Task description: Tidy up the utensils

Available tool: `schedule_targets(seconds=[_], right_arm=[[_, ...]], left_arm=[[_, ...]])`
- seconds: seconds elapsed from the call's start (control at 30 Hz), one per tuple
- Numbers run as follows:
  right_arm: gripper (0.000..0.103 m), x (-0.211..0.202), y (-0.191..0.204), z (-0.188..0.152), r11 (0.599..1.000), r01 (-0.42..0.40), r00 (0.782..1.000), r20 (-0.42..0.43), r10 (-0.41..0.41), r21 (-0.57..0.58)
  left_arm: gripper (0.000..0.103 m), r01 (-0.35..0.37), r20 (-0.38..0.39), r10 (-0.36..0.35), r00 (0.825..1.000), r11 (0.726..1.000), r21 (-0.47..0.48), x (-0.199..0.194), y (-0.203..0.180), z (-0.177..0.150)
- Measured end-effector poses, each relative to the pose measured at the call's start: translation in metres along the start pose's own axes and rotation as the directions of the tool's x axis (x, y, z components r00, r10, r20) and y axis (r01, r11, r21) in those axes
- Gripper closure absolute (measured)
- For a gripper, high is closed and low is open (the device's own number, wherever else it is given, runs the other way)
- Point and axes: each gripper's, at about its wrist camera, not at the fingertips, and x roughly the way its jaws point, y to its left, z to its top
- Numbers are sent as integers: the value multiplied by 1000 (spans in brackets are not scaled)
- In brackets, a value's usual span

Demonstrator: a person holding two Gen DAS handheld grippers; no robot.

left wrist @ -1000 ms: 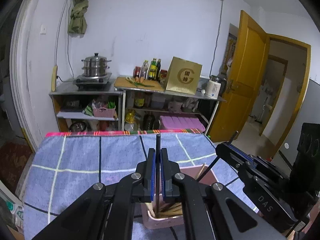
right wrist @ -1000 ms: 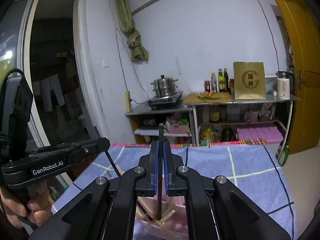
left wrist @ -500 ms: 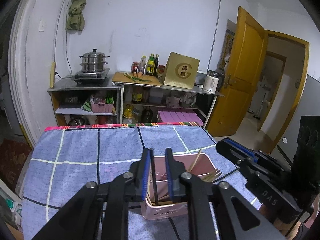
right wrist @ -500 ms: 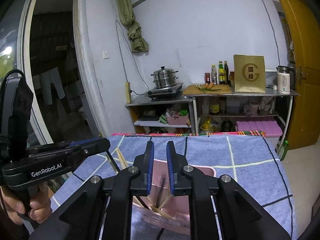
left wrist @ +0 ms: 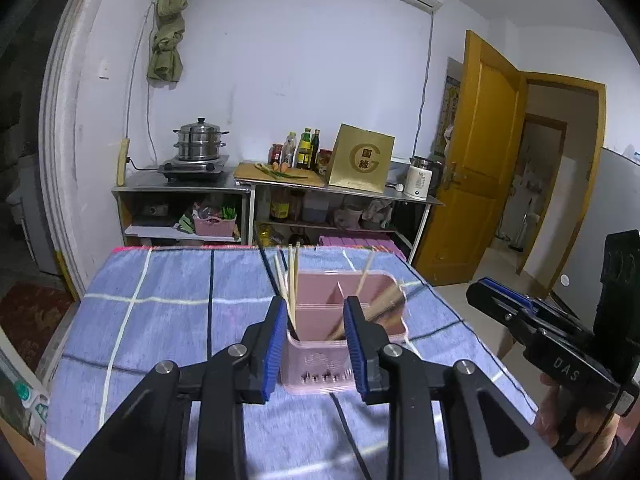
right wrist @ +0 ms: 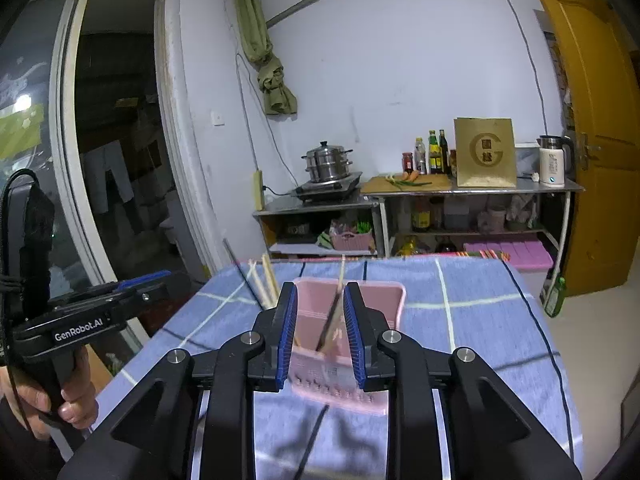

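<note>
Both grippers have just let go. The left gripper point(left wrist: 314, 340) and the right gripper point(right wrist: 320, 332) each have their blue pads spreading apart, jaws opening, with nothing pinched between them; the pink utensil holder point(left wrist: 344, 320) only shows through the gaps, farther off on the blue checked tablecloth point(left wrist: 160, 300).

A second ago each tool was clamped shut on a thin dark chopstick standing upright between its pads, right over the holder. Now those sticks are out of the jaws, and the holder carries a loose bundle: pale wooden chopsticks point(left wrist: 290, 280) leaning in its left compartment, darker ones point(right wrist: 330, 320) slanting in the right. The holder also looks farther from both cameras than before, so the hands appear to be backing away from it.

To my eye that means this pair is delivered and the step is finished. No loose utensils show on the cloth in either view, so the job looks close to done.
</note>
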Motion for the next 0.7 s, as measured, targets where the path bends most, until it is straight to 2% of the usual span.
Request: schedule_targets(seconds=[0.37,0.7], right_arm=[[78,-46,17,-67,999,28,999,-32,-29,-33],[77,-82,26,-114,997,73,997,-34,-74,-38]], left_arm=[[69,-19,-8,19,1000,1000,16,-42,-18,-82],[69,-50,-22,50,999,999,6,-65,-25,-138]])
